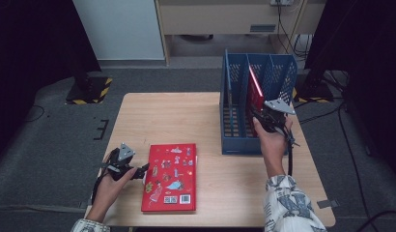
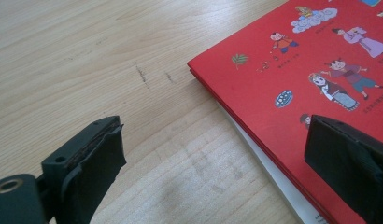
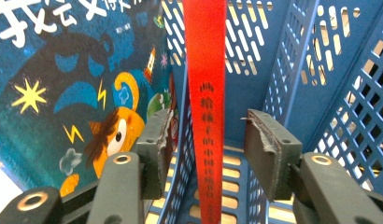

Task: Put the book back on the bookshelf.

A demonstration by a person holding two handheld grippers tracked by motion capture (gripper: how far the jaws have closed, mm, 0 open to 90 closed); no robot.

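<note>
The right gripper (image 3: 206, 140) held slack jaws astride the upright red book's (image 3: 206, 93) spine in the rack (image 1: 234, 145), not yet pinching it.

The left black two-jaw tongs (image 1: 144, 168) rest low, jaws spread wide and level. The right black tongs (image 1: 256, 116) reach forward, raised, jaws parted with pads pressing nothing.

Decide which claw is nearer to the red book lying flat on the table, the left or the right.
Left. The left claw sits right at the flat red book, at its left edge. The right claw is far off at the blue file rack, around an upright red book.
</note>
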